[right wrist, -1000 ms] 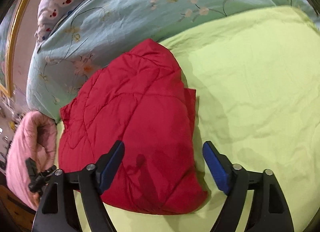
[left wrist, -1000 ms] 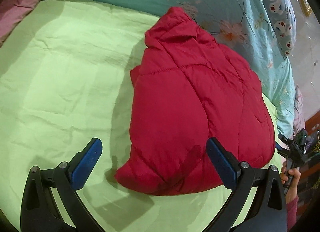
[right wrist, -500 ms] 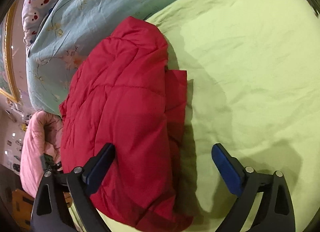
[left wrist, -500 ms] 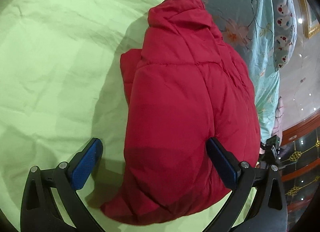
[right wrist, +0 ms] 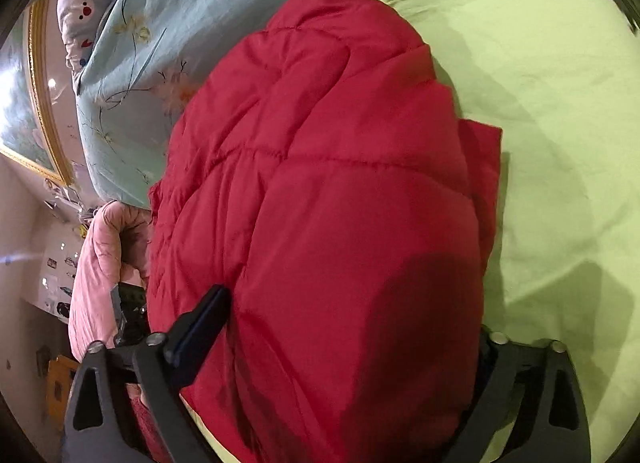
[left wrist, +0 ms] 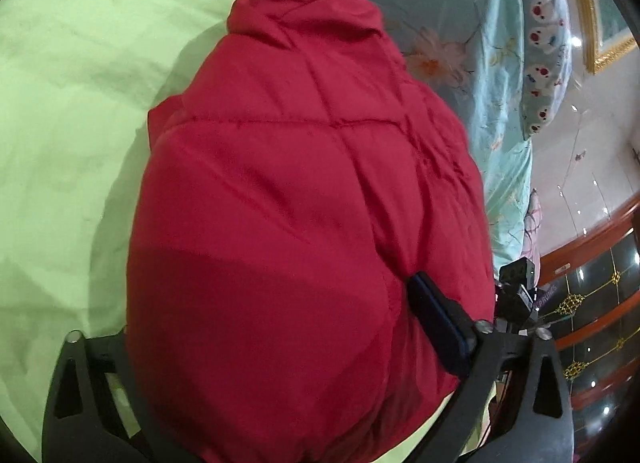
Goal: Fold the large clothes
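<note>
A puffy red jacket (left wrist: 304, 199) (right wrist: 340, 191) lies folded in a thick bundle on the green bed sheet (left wrist: 60, 123) (right wrist: 560, 103). My left gripper (left wrist: 276, 315) straddles the bundle's near end with its jaws closing. Its right pad (left wrist: 436, 323) dents the fabric; the left pad is hidden behind the jacket. My right gripper (right wrist: 352, 315) straddles the same end, jaws closing too. Its left pad (right wrist: 200, 327) presses a crease into the jacket, and the bulging fabric covers the right pad.
A light blue floral duvet (left wrist: 492, 111) (right wrist: 132, 75) is heaped behind the jacket. A pink quilt (right wrist: 100, 255) lies off the bed's edge. Dark wooden furniture (left wrist: 592, 303) stands to the right. The other hand's gripper body (left wrist: 520, 295) (right wrist: 128, 311) shows beside each view.
Both grippers have moved forward and down over the jacket's near end. The fabric, earlier ahead of the open pads, now fills the gap between them, and the jaws have narrowed.
</note>
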